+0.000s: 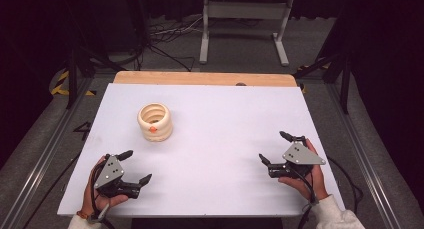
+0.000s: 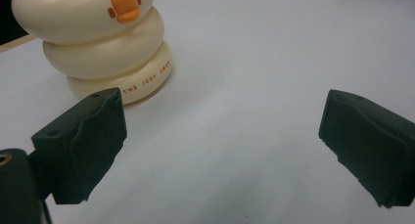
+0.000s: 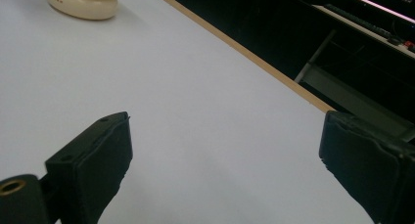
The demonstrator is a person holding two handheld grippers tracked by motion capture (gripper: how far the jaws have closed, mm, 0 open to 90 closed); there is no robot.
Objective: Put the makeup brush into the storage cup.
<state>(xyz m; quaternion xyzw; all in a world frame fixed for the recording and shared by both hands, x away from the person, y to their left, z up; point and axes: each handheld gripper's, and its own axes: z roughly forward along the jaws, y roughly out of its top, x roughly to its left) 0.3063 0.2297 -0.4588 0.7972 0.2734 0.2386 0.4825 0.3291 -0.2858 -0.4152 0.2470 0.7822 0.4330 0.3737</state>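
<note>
A cream ringed duck-shaped container [image 1: 155,121] with an orange beak stands upright on the white table [image 1: 215,129], left of centre. The left gripper view shows the same container [image 2: 98,48] just beyond the left jaw, with printed lettering on its bottom ring. My left gripper [image 1: 136,167] rests open near the front left, short of the container and apart from it, nothing between its jaws. Near the front right my right gripper [image 1: 275,148] stands open, also empty. From the right gripper view the container's base [image 3: 83,4] is far off at the top left.
A wooden strip [image 1: 205,78] runs along the table's far edge. Beyond it stand a white metal frame [image 1: 245,24], cables on the floor and dark stands at both sides. A wide bare stretch of table lies between the two grippers.
</note>
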